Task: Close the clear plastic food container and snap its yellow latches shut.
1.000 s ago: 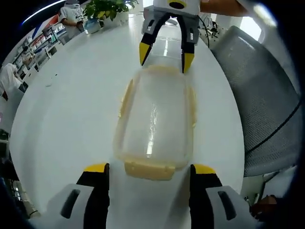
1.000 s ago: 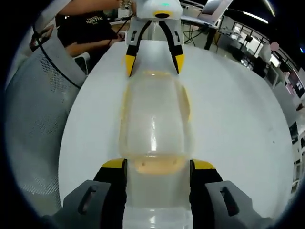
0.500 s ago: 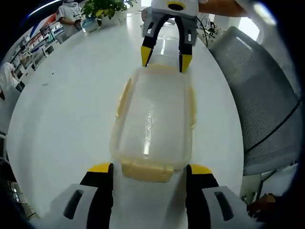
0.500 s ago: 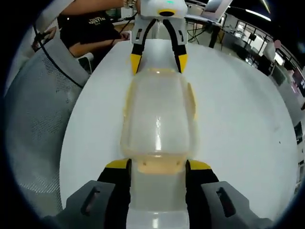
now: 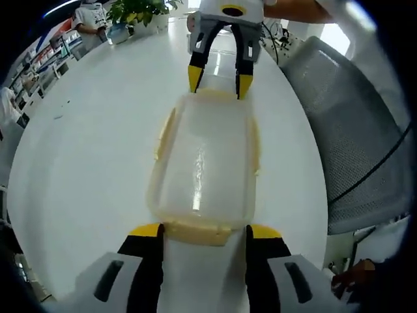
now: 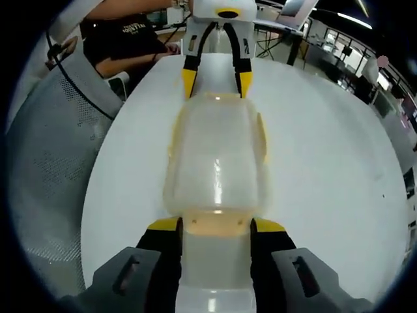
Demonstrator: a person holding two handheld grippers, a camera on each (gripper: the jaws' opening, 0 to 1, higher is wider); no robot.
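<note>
The clear plastic container (image 5: 202, 163) lies lengthwise on the white table with its lid on and yellow latches along its rim. Its near end latch (image 5: 195, 231) sits between the jaws of my left gripper (image 5: 204, 230), which are open and close to the latch's two ends. My right gripper (image 5: 218, 79) faces me at the far end, its yellow tips at the far rim. In the right gripper view the container (image 6: 217, 156) runs away from my right gripper (image 6: 217, 226), which is open around the near end latch (image 6: 217, 225). The left gripper (image 6: 214, 79) stands at the far end.
The round white table (image 5: 78, 150) spreads wide to one side of the container. A grey mesh chair (image 5: 355, 130) stands by the table edge, also seen as the chair (image 6: 45, 163). Potted plants (image 5: 140, 10) and people sit at the far side.
Both grippers' jaws have narrowed around the container's end latches. Both grippers have moved slightly in toward the container.
</note>
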